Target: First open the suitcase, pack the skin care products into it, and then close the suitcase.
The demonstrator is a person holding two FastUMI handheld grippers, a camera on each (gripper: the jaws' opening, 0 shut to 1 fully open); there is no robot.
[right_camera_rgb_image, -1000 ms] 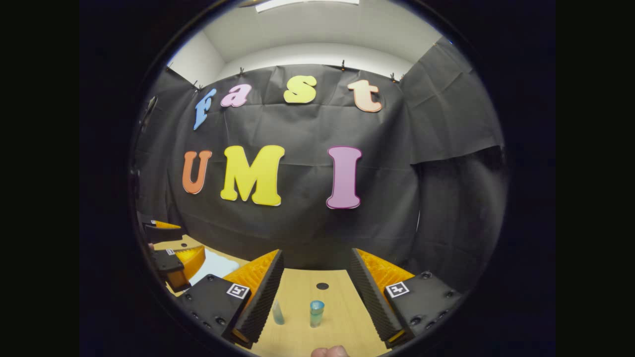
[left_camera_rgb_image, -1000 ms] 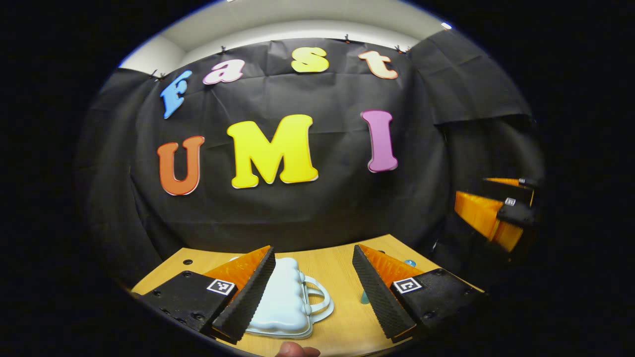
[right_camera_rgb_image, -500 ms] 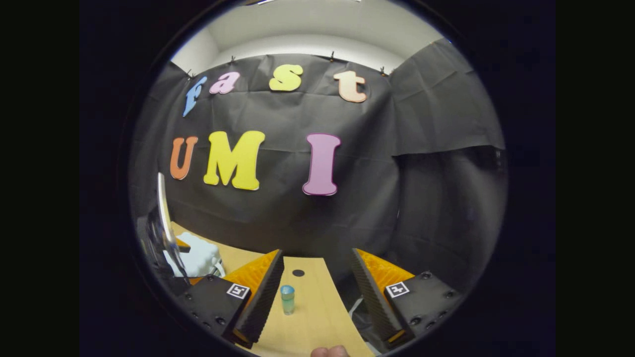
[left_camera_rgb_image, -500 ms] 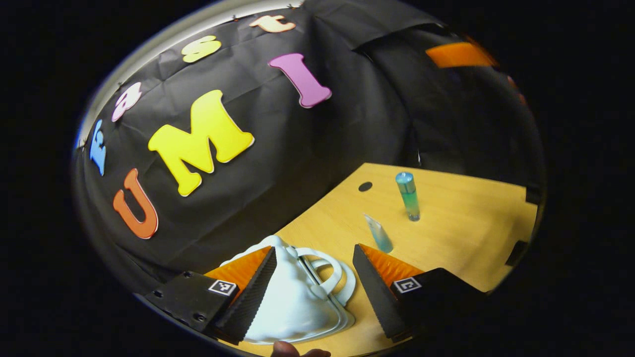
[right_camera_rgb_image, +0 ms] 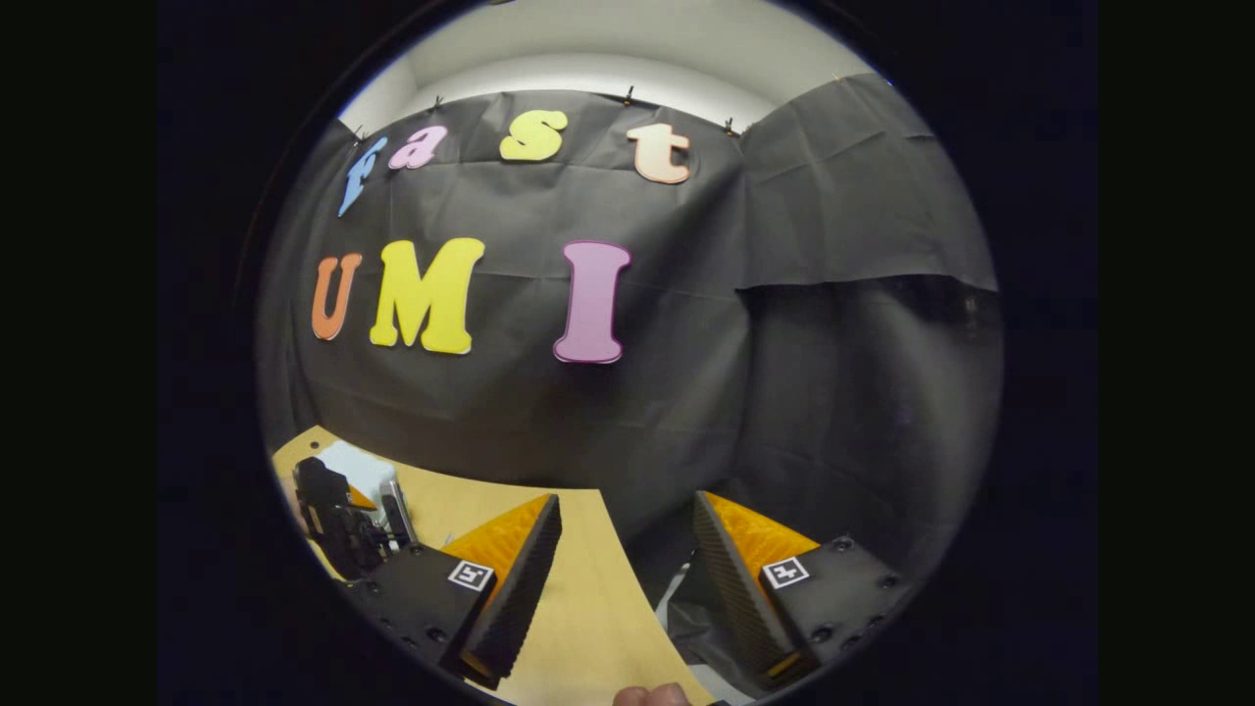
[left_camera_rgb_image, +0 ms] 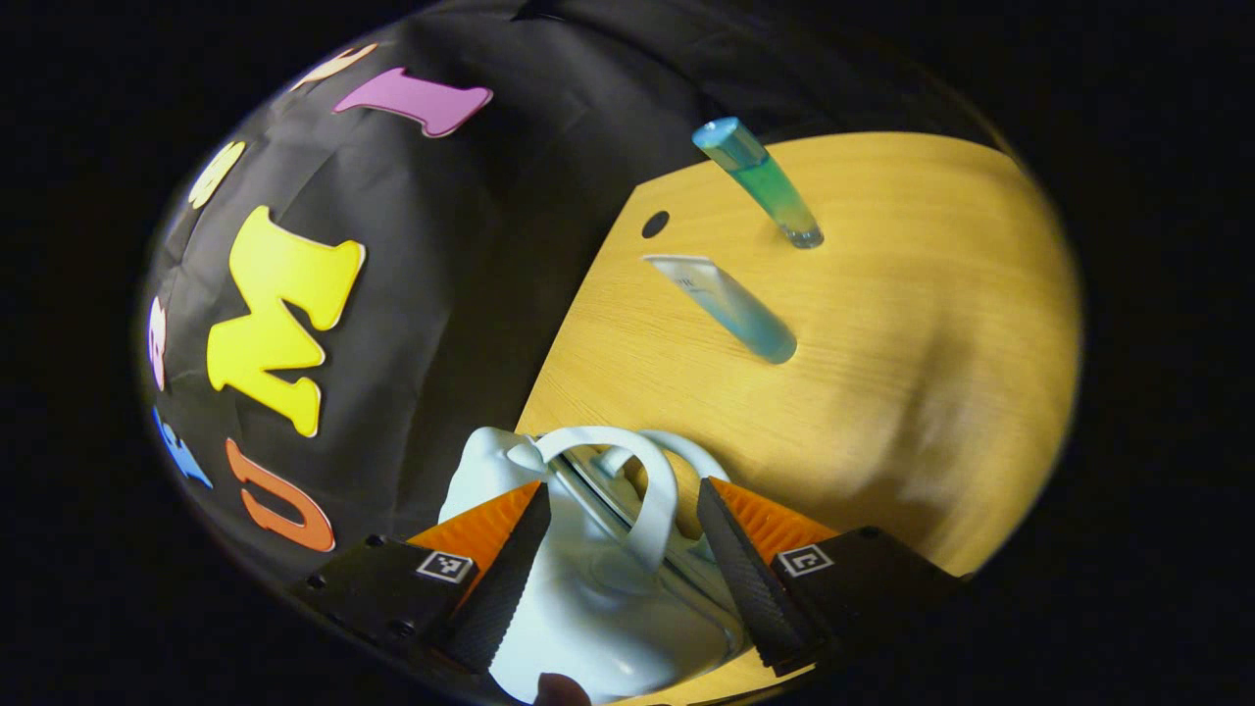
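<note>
In the left gripper view a small pale blue suitcase [left_camera_rgb_image: 588, 618] lies shut on the wooden table [left_camera_rgb_image: 882, 343], its looped handle [left_camera_rgb_image: 655, 490] turned towards the table's middle. My left gripper [left_camera_rgb_image: 623, 579] is open and tilted low over the suitcase, with the handle between its spread fingers. Beyond it stand a blue-green bottle [left_camera_rgb_image: 765, 186] and a pale blue tube [left_camera_rgb_image: 726, 306]. My right gripper [right_camera_rgb_image: 623, 579] is open with nothing in it, above the table's right edge. In the right gripper view the left gripper [right_camera_rgb_image: 338, 520] sits over the suitcase [right_camera_rgb_image: 358, 469].
A round cable hole [left_camera_rgb_image: 655, 224] is in the table near the black cloth wall. The table [right_camera_rgb_image: 578, 618] ends just right of my right gripper, with dark cloth below. A fingertip [right_camera_rgb_image: 652, 696] shows at the bottom edge.
My left gripper rolled over and dropped down onto the suitcase, bringing the handle between its fingers. My right gripper swung to the right, so the bottle and tube left its view.
</note>
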